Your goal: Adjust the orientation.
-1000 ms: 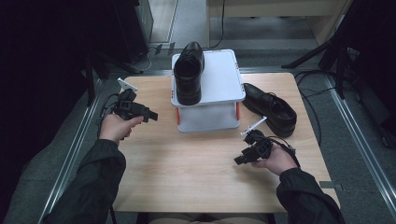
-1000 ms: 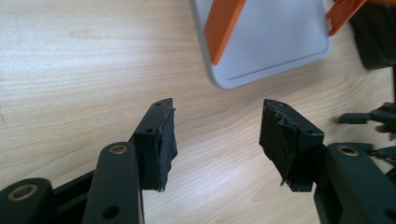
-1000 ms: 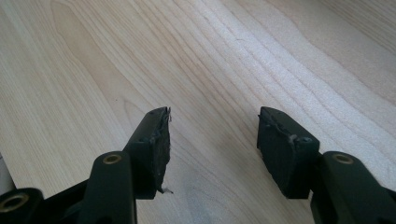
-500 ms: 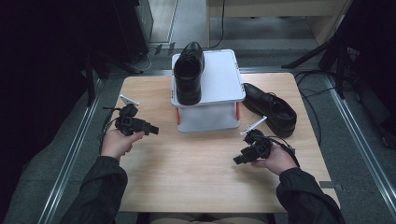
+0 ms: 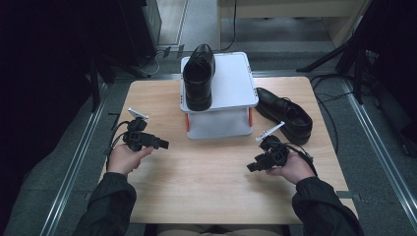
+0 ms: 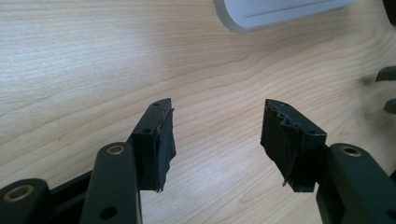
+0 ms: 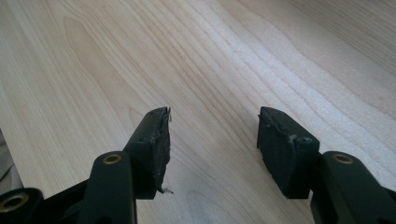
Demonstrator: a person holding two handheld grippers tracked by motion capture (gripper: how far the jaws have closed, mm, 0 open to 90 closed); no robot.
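A black shoe (image 5: 198, 76) stands on the left part of a white two-tier rack (image 5: 231, 88) at the back middle of the wooden table (image 5: 206, 182). A second black shoe (image 5: 285, 114) lies on the table just right of the rack. My left gripper (image 5: 162, 144) hovers over the table's left side, open and empty (image 6: 217, 135), pointing right. My right gripper (image 5: 252, 167) sits low at the right front, open and empty (image 7: 212, 135), pointing left. The far tips of the right gripper (image 6: 386, 88) show at the left gripper view's right edge.
A corner of the white rack (image 6: 280, 14) appears at the top of the left gripper view. Metal rails (image 5: 78, 162) run along both sides of the table. Dark stands and cables (image 5: 344, 54) sit on the floor behind it.
My left gripper has moved nearer and lower, toward the front left of the table. The right gripper has stayed in place.
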